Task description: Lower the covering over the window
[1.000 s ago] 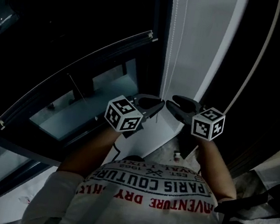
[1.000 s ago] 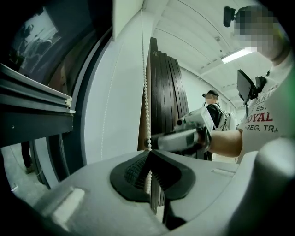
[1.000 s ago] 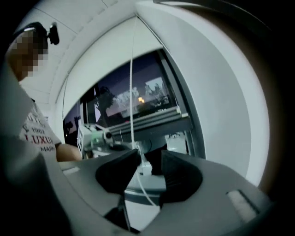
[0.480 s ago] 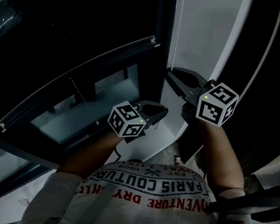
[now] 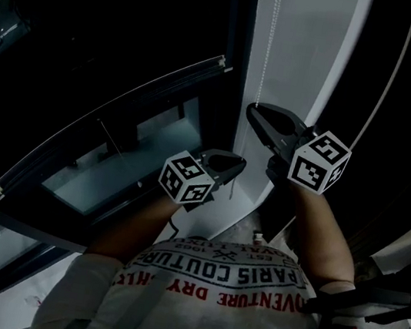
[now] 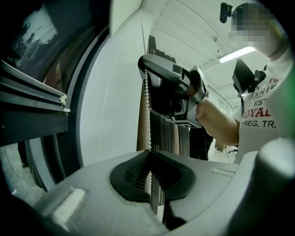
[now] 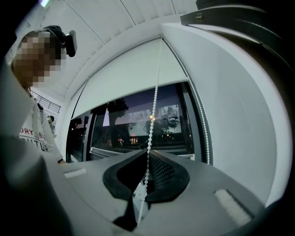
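much of the window shows bare, dark glass with night lights outside. the blind covers only its upper part, and its lower edge hangs well above the bottom of the glass, so we judge that a good part of the lowering is not yet done. a white post stands at the window's right side, and the chain hangs just in front of it.

the right gripper is the upper one and points about level toward the post. its jaws have just been closing, and they now pinch the chain between the pads. the left gripper sits lower and nearer our body, clenched on the same strand. that strand runs straight up from its jaws to the right gripper's tip.

the chain's long axis is vertical. its other strand hangs free just to the right of the held one. we expect the pull to go straight down along that line. the right gripper, being higher, has the longer stroke, and the left would need to let go or slide down ahead of it. we cannot tell which way this strand drives the blind.
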Demonstrator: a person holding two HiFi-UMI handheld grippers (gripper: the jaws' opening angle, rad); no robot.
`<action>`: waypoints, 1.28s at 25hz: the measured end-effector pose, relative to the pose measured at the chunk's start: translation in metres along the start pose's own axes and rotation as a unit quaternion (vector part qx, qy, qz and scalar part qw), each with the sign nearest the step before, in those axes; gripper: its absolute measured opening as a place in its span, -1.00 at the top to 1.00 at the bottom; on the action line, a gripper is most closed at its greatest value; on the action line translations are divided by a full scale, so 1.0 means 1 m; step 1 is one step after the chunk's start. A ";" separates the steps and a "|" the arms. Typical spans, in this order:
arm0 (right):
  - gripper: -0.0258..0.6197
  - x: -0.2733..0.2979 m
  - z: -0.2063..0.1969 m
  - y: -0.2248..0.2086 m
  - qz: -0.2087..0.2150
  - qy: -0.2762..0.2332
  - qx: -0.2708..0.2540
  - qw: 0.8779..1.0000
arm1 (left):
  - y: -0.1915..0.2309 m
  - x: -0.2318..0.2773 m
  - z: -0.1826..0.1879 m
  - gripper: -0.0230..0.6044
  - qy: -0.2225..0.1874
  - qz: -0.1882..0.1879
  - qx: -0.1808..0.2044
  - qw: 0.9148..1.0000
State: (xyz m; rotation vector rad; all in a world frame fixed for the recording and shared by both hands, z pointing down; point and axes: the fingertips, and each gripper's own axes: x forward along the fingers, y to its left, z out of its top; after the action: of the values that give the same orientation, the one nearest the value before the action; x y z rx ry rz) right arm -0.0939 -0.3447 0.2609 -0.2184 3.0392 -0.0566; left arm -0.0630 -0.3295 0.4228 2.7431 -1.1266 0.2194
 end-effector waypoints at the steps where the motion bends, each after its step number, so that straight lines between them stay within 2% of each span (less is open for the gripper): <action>1: 0.87 -0.001 -0.003 -0.001 -0.004 0.005 -0.004 1.000 | 0.000 0.001 -0.003 0.91 0.006 0.003 0.008 1.000; 4: 0.87 -0.005 -0.019 -0.008 -0.011 0.016 0.001 1.000 | 0.000 0.005 -0.018 0.91 0.020 0.012 0.022 0.999; 10: 0.87 -0.012 -0.063 -0.015 -0.023 0.054 0.016 0.998 | 0.001 0.016 -0.059 0.91 0.049 0.009 -0.009 0.999; 18: 0.87 -0.015 -0.107 -0.017 -0.034 0.078 0.034 0.996 | 0.002 0.019 -0.104 0.91 0.076 0.006 -0.043 0.996; 22: 0.87 -0.016 -0.131 -0.014 -0.035 0.102 0.037 0.993 | -0.002 0.020 -0.123 0.91 0.095 0.007 -0.044 0.994; 28: 0.87 -0.019 -0.165 -0.013 -0.036 0.131 0.052 0.989 | 0.000 0.017 -0.155 0.91 0.121 0.004 -0.067 0.990; 32: 0.87 -0.021 -0.181 -0.012 -0.039 0.140 0.056 0.988 | -0.001 0.012 -0.170 0.90 0.129 0.001 -0.060 0.990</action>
State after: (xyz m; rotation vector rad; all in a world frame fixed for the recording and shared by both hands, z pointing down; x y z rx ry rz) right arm -0.0888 -0.3481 0.4433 -0.3469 3.2902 -0.2861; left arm -0.0659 -0.3013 0.5905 2.5188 -1.0366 0.4762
